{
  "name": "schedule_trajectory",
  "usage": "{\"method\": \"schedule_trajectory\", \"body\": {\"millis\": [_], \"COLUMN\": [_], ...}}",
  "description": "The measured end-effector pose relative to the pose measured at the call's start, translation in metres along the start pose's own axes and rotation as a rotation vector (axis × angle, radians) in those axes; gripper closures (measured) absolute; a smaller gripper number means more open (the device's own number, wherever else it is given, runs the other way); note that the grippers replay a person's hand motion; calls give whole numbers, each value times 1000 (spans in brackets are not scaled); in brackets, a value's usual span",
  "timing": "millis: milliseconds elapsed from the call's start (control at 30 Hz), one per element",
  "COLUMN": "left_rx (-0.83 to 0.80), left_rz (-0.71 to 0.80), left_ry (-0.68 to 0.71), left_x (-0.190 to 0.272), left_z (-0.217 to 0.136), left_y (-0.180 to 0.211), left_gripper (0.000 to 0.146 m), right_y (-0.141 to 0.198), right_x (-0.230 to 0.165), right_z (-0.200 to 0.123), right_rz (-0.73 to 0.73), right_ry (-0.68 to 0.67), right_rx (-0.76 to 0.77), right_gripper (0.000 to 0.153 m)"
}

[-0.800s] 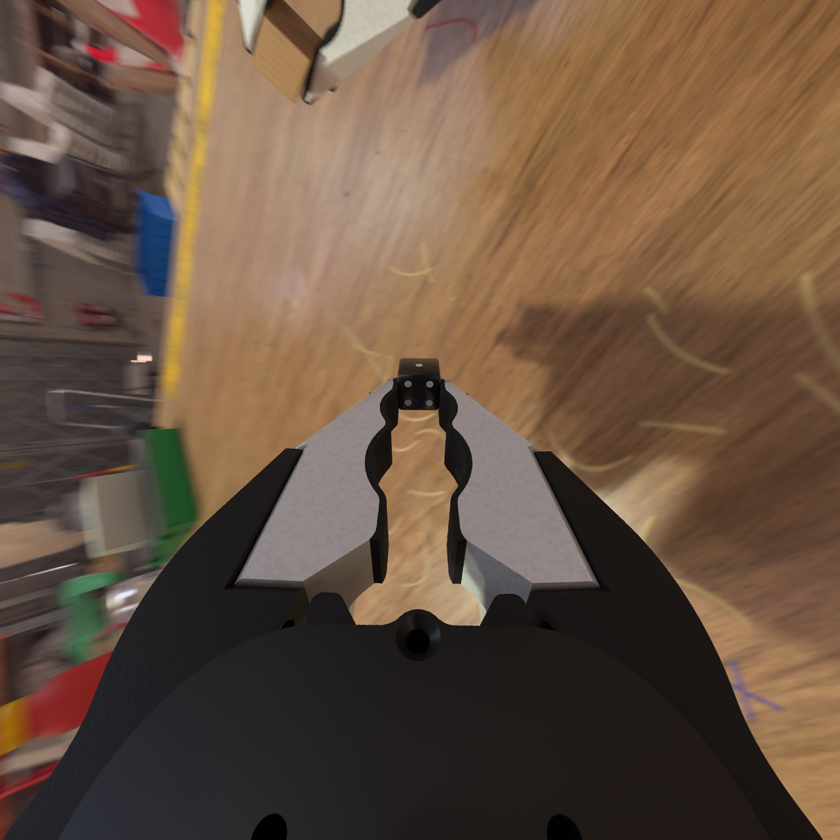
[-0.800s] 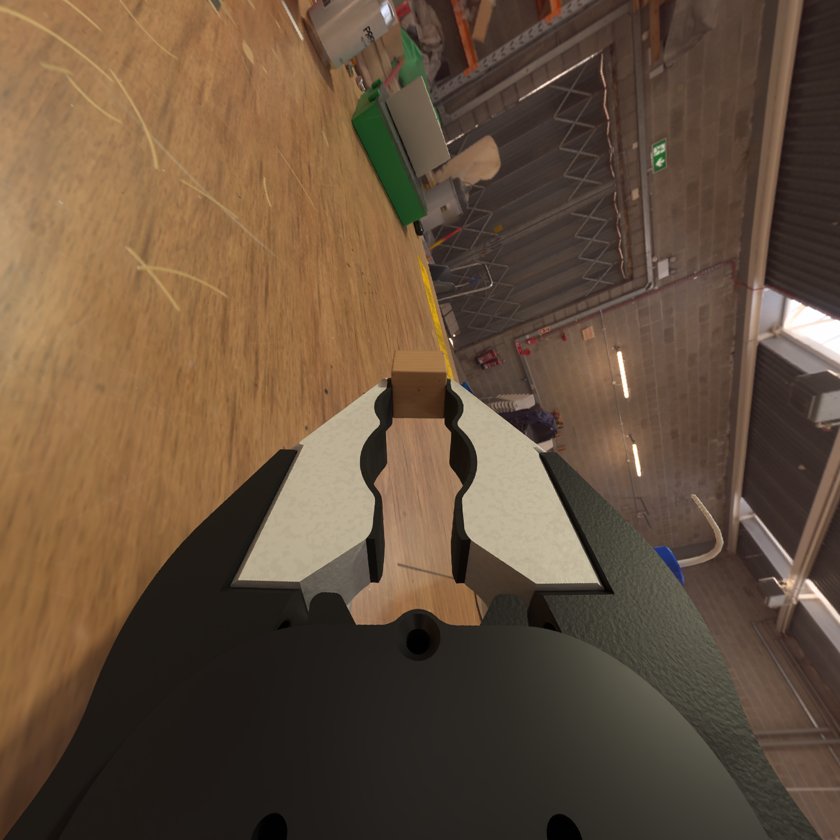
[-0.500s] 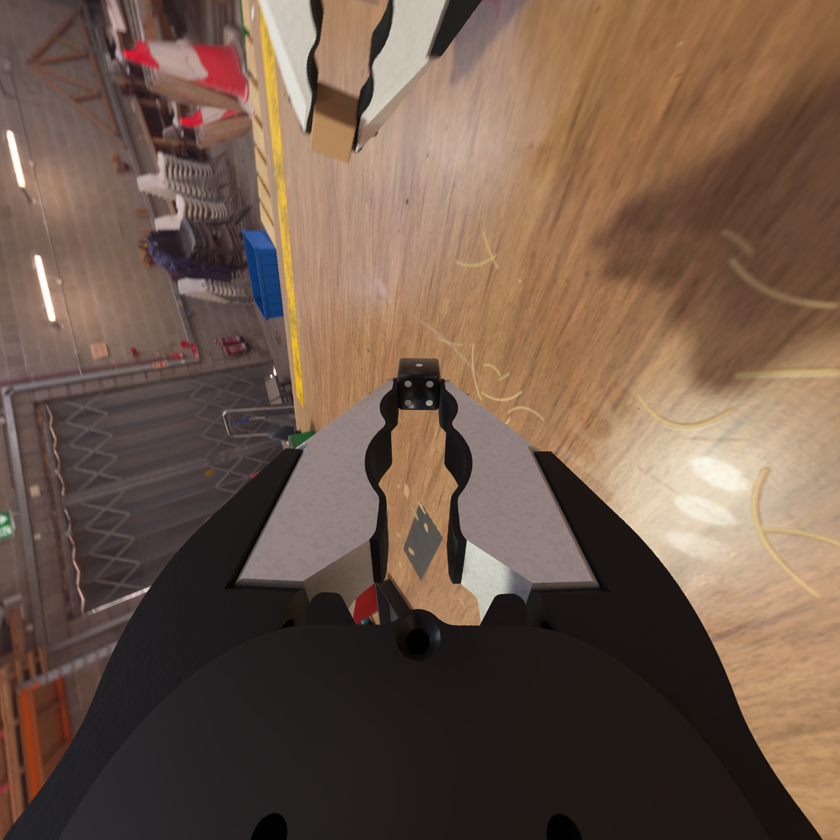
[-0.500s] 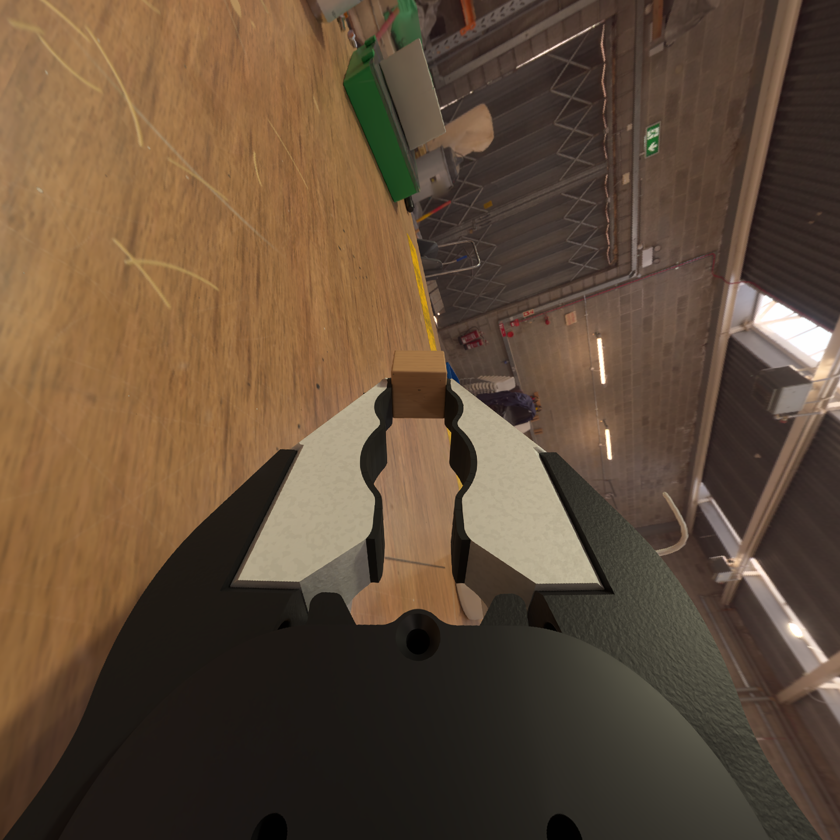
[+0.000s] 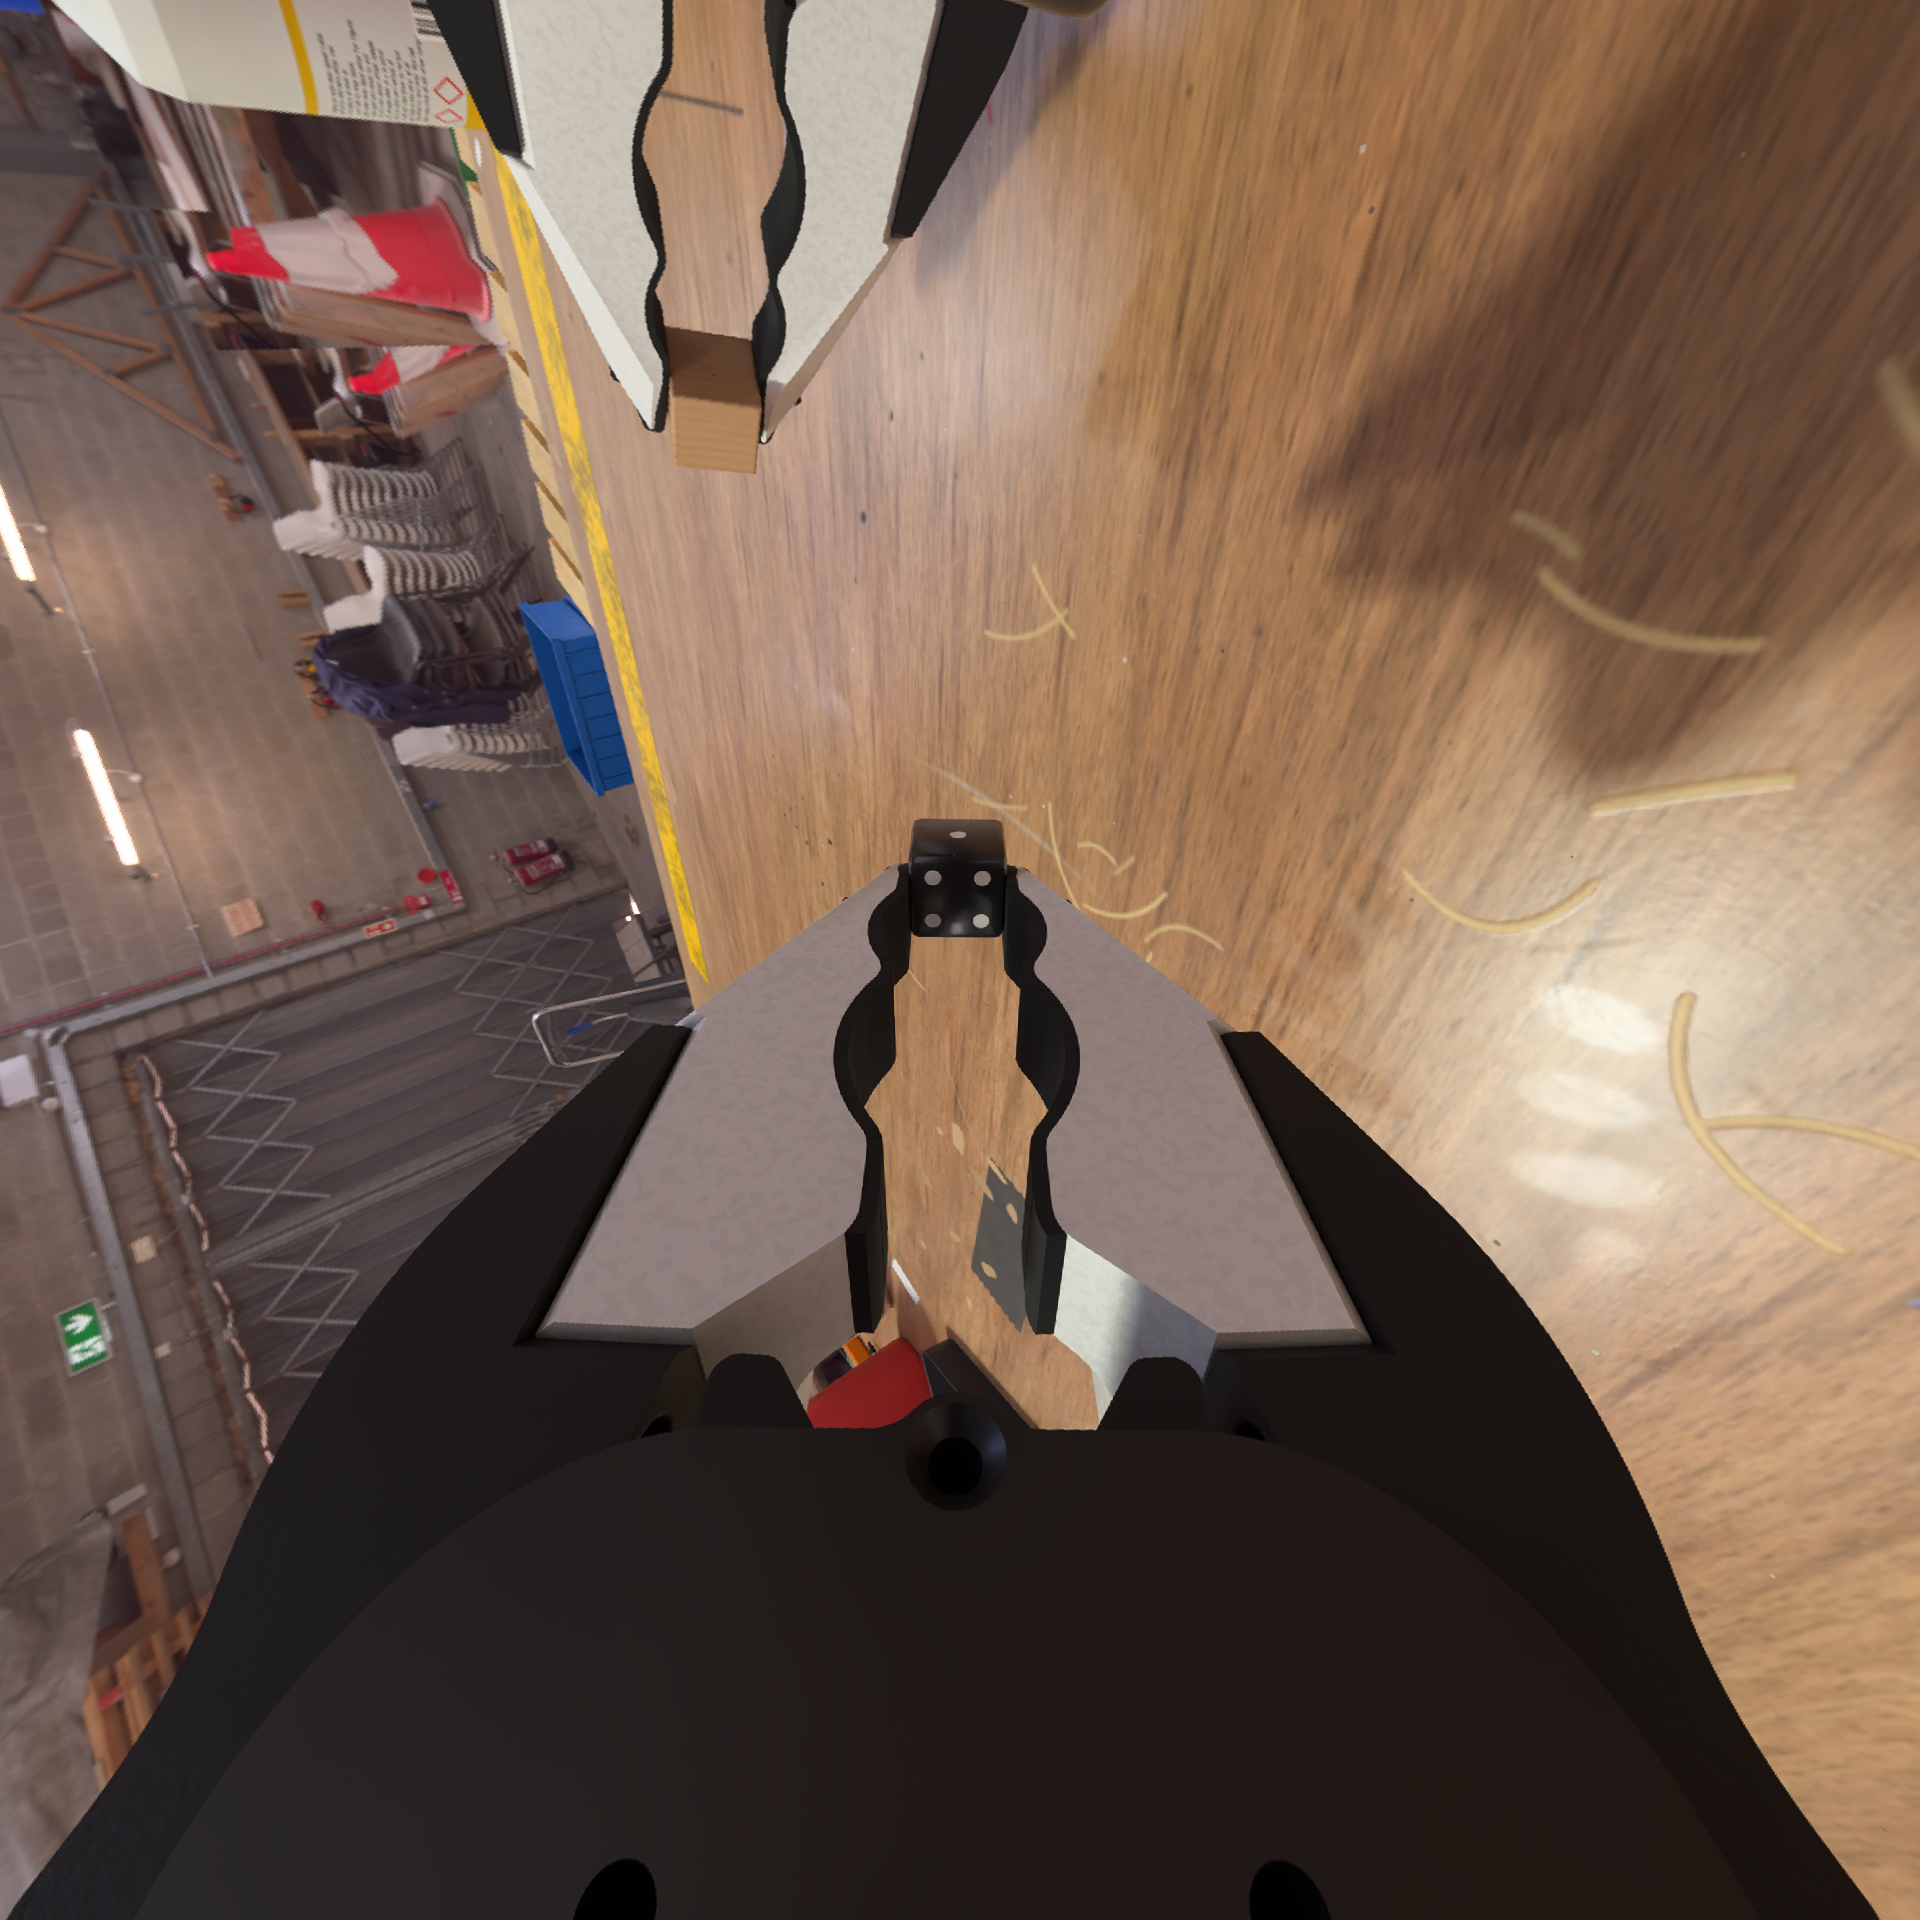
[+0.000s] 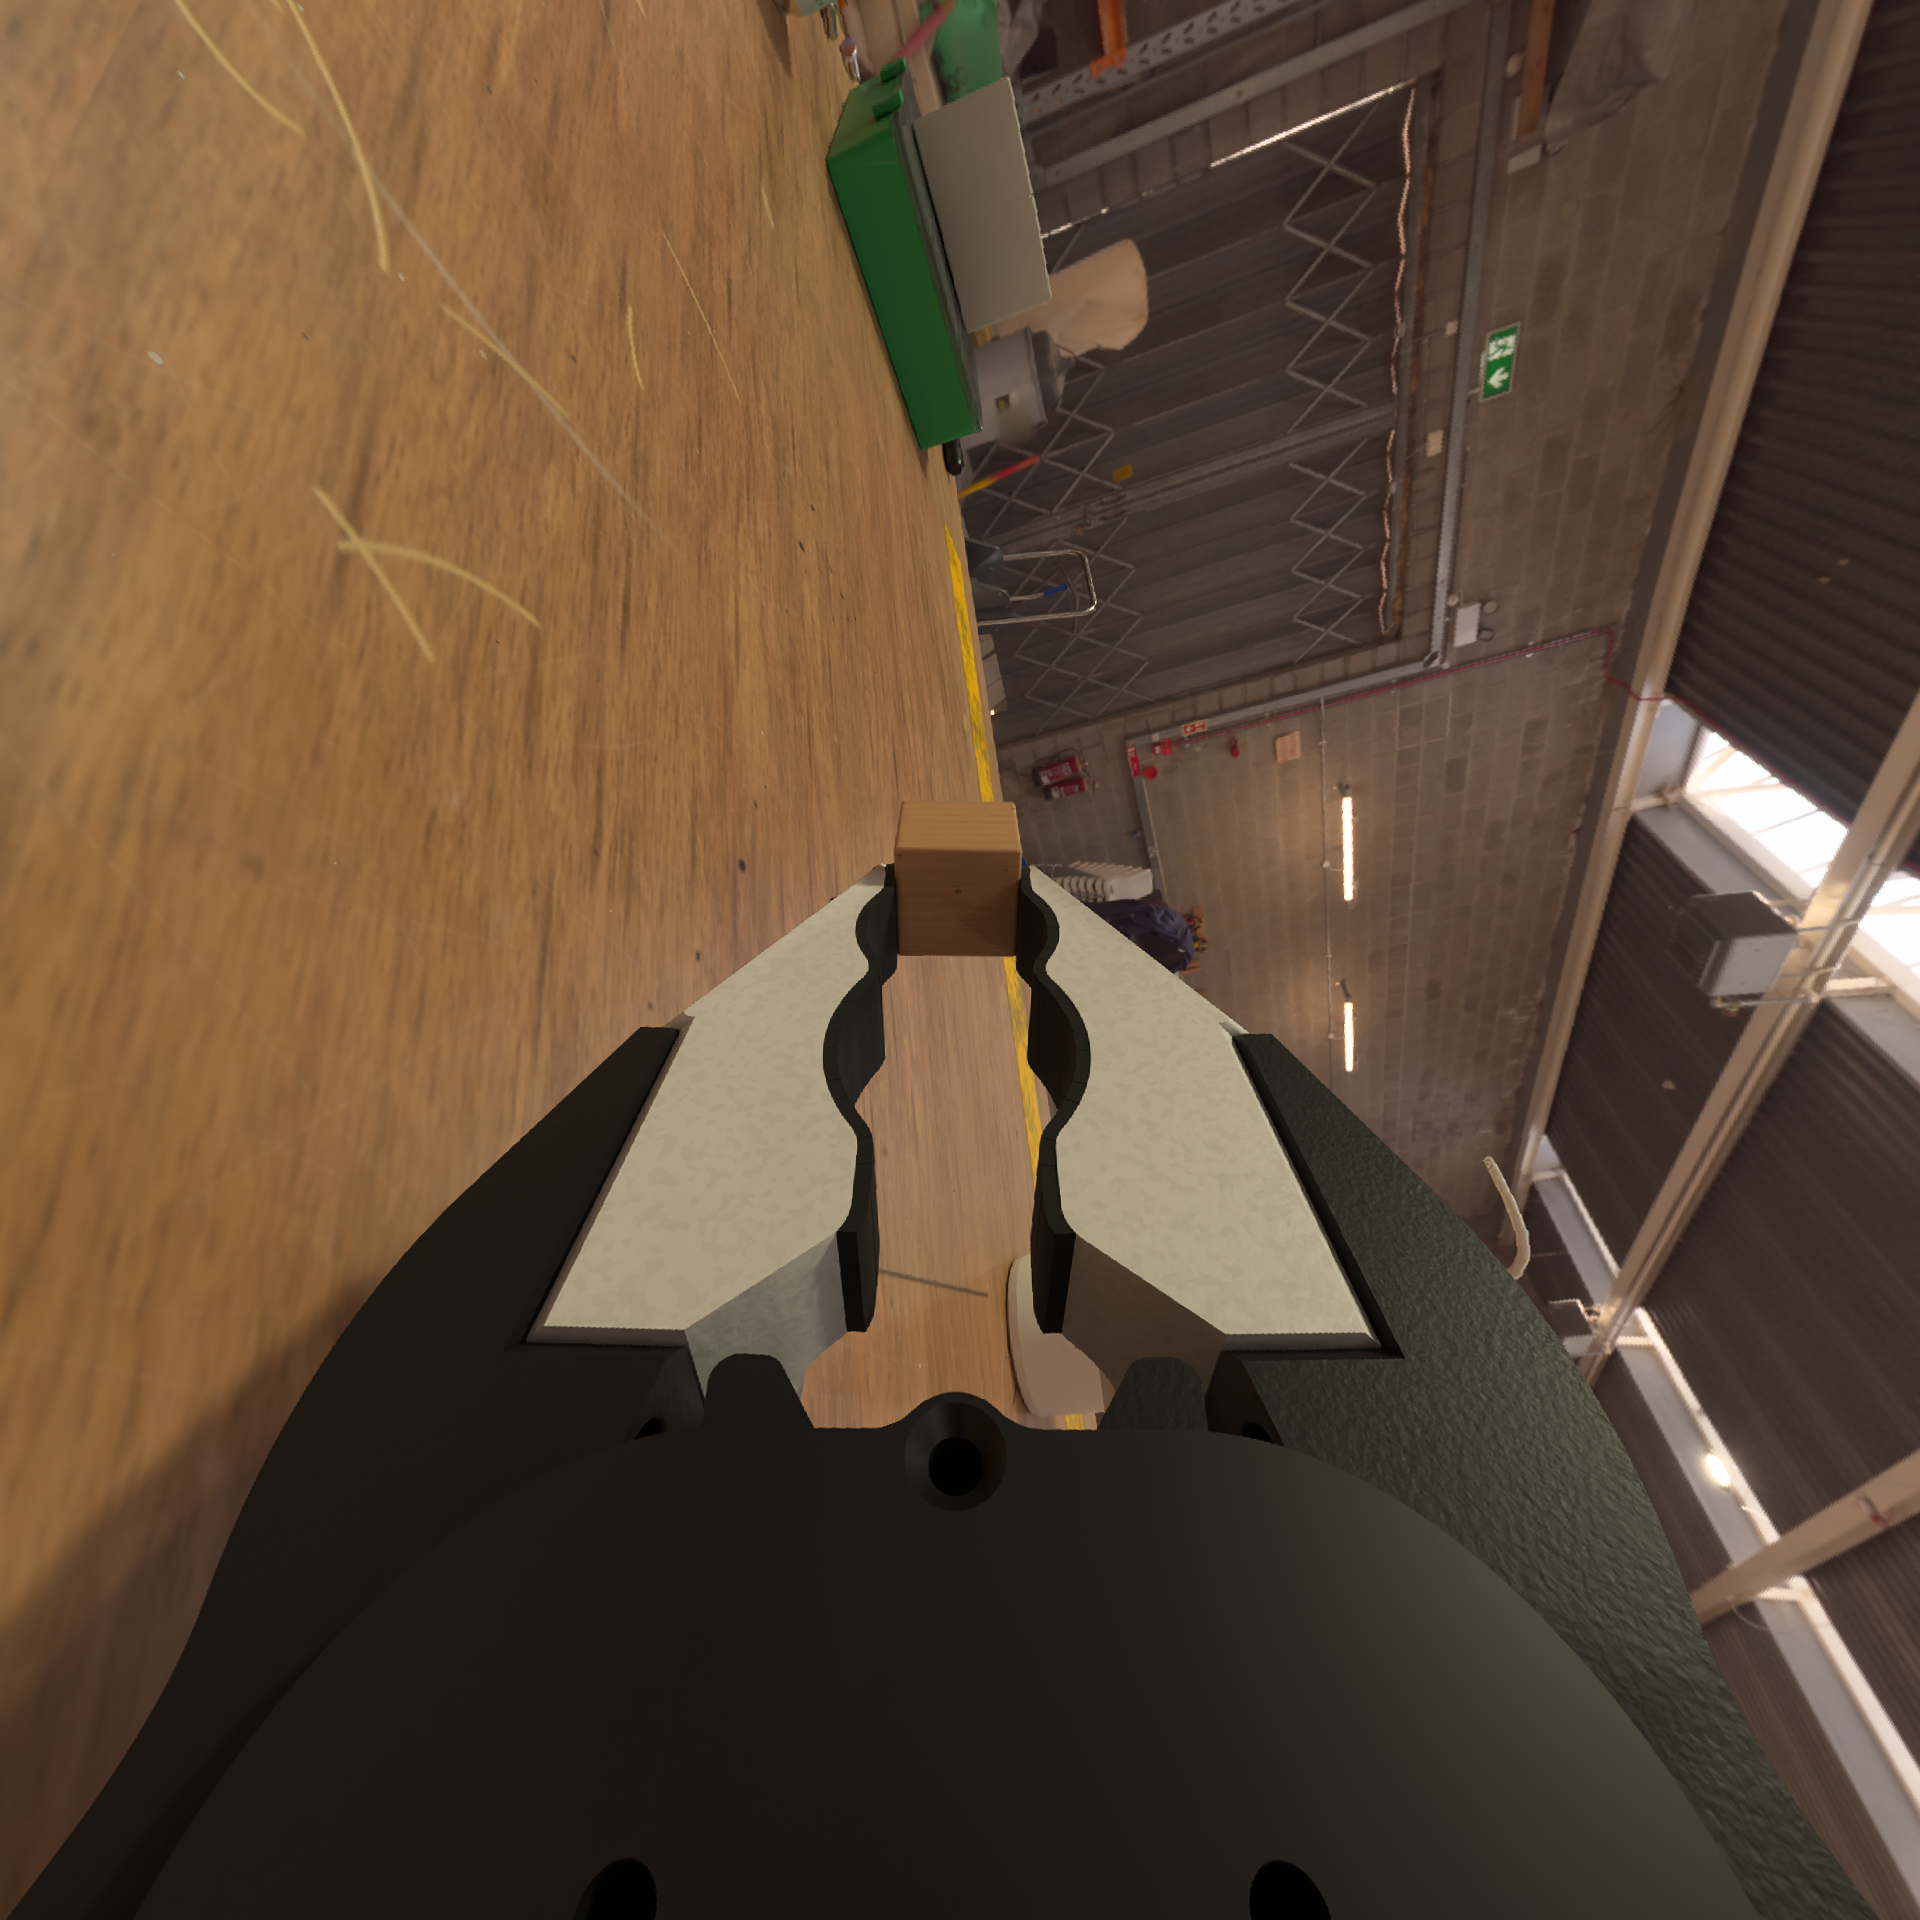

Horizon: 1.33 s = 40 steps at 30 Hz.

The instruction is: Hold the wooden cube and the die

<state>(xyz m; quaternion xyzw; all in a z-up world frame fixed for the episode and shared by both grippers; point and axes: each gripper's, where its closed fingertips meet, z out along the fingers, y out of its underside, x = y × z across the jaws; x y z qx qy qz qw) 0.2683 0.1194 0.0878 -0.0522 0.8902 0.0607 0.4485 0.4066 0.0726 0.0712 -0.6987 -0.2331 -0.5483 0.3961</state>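
Observation:
My left gripper [image 5: 957, 896] is shut on a small black die [image 5: 957, 879] with white pips, pinched at the fingertips and held off the wooden table [image 5: 1299, 436]. My right gripper [image 6: 957, 900] is shut on a light wooden cube [image 6: 956, 891], also pinched at the fingertips above the table [image 6: 416, 582]. In the left wrist view the right gripper [image 5: 713, 400] comes in from the top, pointing toward me, with the wooden cube [image 5: 714, 414] between its tips. Both views are rolled sideways.
A white container [image 5: 270, 52] stands at the left wrist view's top left. A flat dark card [image 5: 997, 1231] and a red thing [image 5: 868, 1387] lie below the left gripper. A green box [image 6: 904, 260] stands at the table's edge. A white round thing [image 6: 1044, 1351] lies below the right gripper.
Both grippers have turned while keeping their holds. In the left wrist view the right gripper with the cube has come lower and nearer. The blur of 0.8 s ago is gone.

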Motion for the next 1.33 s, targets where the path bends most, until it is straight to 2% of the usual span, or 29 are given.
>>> {"method": "schedule_trajectory", "body": {"millis": [333, 500, 767, 900, 1133, 1333], "left_rx": [-7, -7, -104, -47, 11, 100], "left_rz": [-12, -102, -197, -309, -458, -455], "left_ry": [33, 62, 48, 58, 5, -56], "left_x": [0, -3, -6, -6, -26, -33], "left_z": [3, 1, -2, -6, -10, -17], "left_y": [0, -2, -7, -26, -29, -41], "left_gripper": [130, 130, 130, 130, 130, 130], "right_y": [1, 2, 4, 10, 7, 0], "right_x": [-1, -1, 0, 2, 11, 14], "right_z": [0, 2, 5, 7, 2, 0], "right_rz": [-26, -75, -85, -70, -43, -9], "right_ry": [1, 14, 27, 23, 49, 55], "right_rx": [-11, -42, -102, -129, -131, -112], "right_gripper": [131, 131, 131, 131, 131, 131]}}
